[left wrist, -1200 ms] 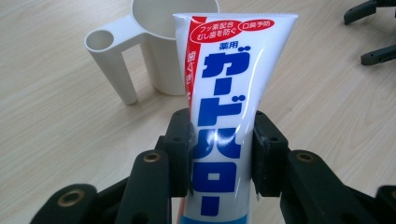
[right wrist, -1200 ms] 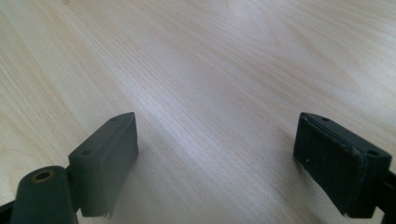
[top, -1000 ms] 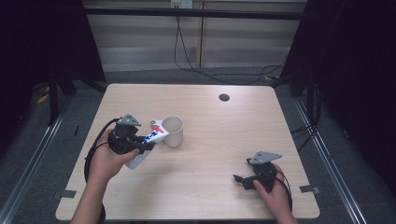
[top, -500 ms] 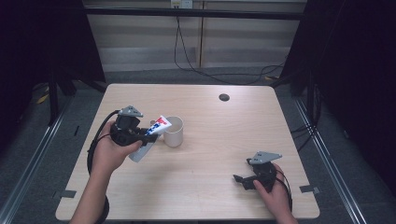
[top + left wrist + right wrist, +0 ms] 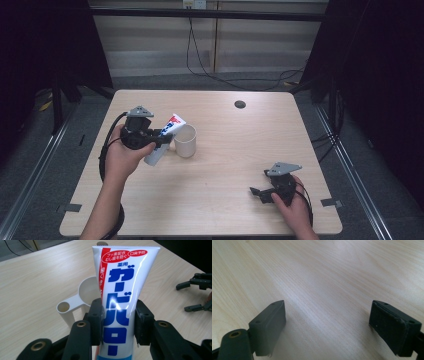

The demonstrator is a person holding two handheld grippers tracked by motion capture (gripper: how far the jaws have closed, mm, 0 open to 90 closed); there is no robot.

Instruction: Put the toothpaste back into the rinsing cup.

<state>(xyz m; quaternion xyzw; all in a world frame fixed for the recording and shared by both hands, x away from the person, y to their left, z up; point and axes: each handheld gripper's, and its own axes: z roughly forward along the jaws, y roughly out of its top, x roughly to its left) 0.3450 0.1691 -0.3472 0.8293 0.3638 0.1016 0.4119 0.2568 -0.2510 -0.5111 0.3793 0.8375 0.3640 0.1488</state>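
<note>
High view: the left tool [image 5: 159, 140] pinches a white toothpaste tube with blue and red lettering [image 5: 165, 138], tilted beside the white plastic cup [image 5: 185, 141]; the right tool [image 5: 260, 194] rests spread on the light wooden table [image 5: 235, 150].

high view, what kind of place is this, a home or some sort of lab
Probably a lab or recording setup, not a home: a bare wooden table stands alone between dark curtains, cables run down the back wall, and tape marks sit on its edges.
</note>
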